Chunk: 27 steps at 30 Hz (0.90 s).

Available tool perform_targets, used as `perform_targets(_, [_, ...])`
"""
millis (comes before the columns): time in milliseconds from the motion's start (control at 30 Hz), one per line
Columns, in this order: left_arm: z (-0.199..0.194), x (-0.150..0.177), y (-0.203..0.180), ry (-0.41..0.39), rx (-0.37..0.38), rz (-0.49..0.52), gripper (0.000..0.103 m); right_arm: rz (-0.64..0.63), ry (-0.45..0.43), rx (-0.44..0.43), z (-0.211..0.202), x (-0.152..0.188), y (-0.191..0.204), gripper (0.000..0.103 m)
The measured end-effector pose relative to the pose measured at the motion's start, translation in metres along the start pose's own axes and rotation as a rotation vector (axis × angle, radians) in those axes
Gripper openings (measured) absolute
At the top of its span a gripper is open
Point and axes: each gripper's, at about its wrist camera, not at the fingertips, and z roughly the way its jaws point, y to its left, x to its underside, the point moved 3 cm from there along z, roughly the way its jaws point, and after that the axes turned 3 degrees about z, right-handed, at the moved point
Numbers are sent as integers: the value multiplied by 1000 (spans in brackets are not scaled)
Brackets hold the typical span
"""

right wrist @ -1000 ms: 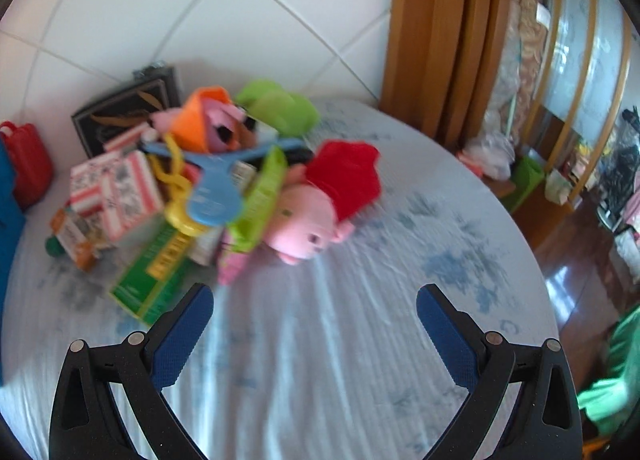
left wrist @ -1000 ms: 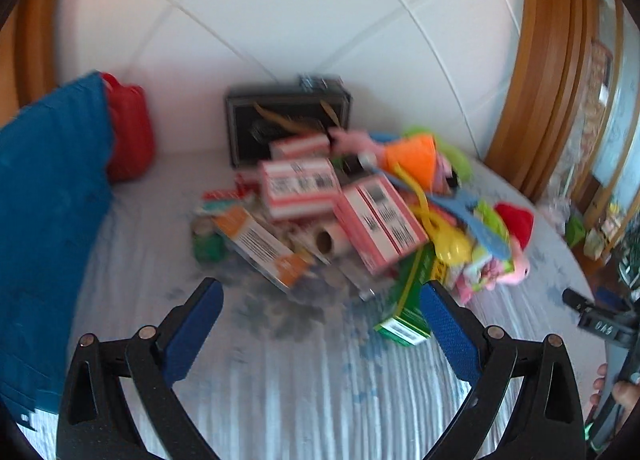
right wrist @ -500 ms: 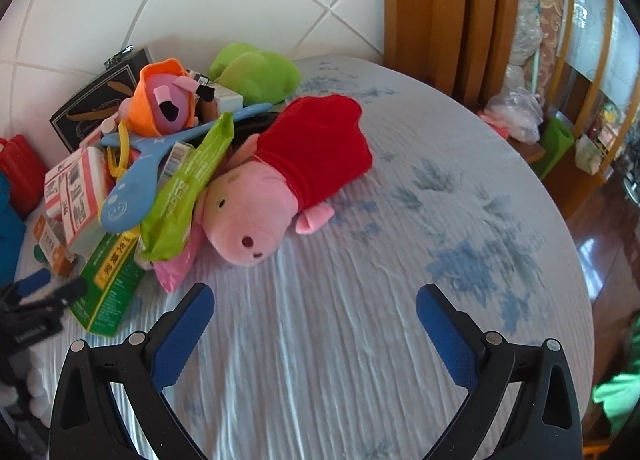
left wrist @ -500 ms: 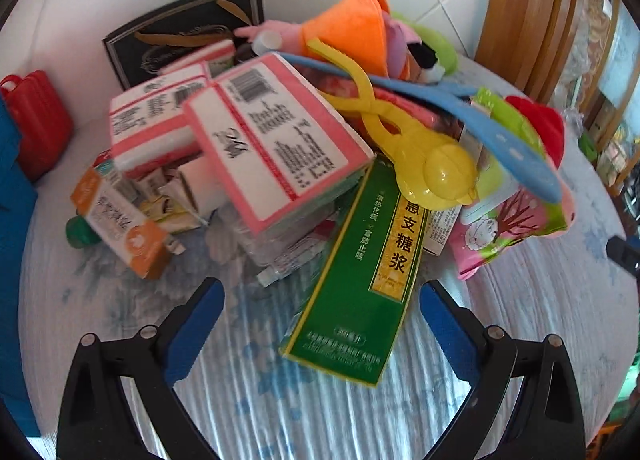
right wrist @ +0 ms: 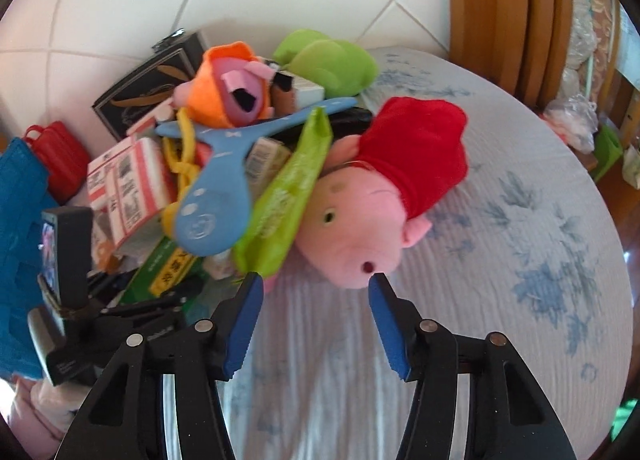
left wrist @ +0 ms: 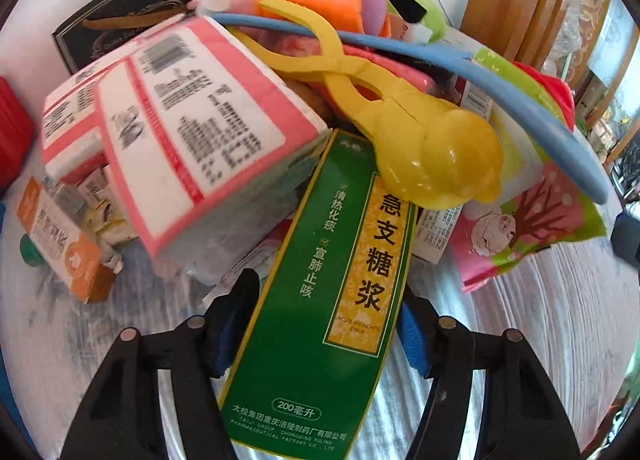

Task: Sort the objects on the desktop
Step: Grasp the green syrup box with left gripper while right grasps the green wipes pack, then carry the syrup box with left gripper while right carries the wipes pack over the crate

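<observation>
green syrup box [left wrist: 320, 300] lies gripped between left gripper [left wrist: 324, 320] fingers [left wrist: 236, 312].

Green syrup box [left wrist: 320, 300] lies flat, far end under the pile; pink plush pig [right wrist: 360, 220] seemingly on its side.

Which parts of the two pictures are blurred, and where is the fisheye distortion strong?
Left wrist view: the print on the pink-and-white box is smeared, while the green syrup box reads sharply. Right wrist view: the pink plush pig looks slightly soft; the wall tile lines and the wooden frame bow outward.
</observation>
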Motion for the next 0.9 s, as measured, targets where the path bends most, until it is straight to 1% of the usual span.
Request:
perform_targets(100, [-17,5,8,-37,9,-23,64,-16,22,-39,8,8,13,54])
perform_targets(167, [-22,6,12,-49,4,-39,64,-11,34,-65,19,9,18,54])
perform_targets(200, [-21,5,14,-47,8,-45,64,-13,36,-67,28,8,21,52])
perform_targets(233, [-18,3,14,-39,10,-51,64,-13,36,-61,34,6,22,49])
perform_targets(267, [-16,2,14,-32,13,-55,64,-9,36,-58,42,3,23,42])
perform_targets(300, [-14,1,13,-27,12,-53,64,-2,33,-55,51,-2,23,38])
perform_targets(467, [-5,-5,12,-10,10,-49,64,23,3,-33,77,-25,19,37])
perform_targets(533, [-5,-7,11,-9,11,-48,63,18,1,-25,82,-31,18,34])
perform_targets(567, [-5,-7,10,-10,8,-43,62,3,-1,-11,82,-31,18,29])
perform_targets(667, [-15,-7,7,-28,6,-29,58,-61,-10,35,72,-28,25,21])
perform_targets(700, [-22,-5,8,-38,8,-28,56,-99,-17,66,66,-25,28,21])
perform_targets(767, [-35,-3,8,-62,13,-30,54,-146,-33,80,51,-19,32,20])
perform_targets(900, [-59,3,7,-98,6,-39,53,-209,-71,97,20,-5,39,19])
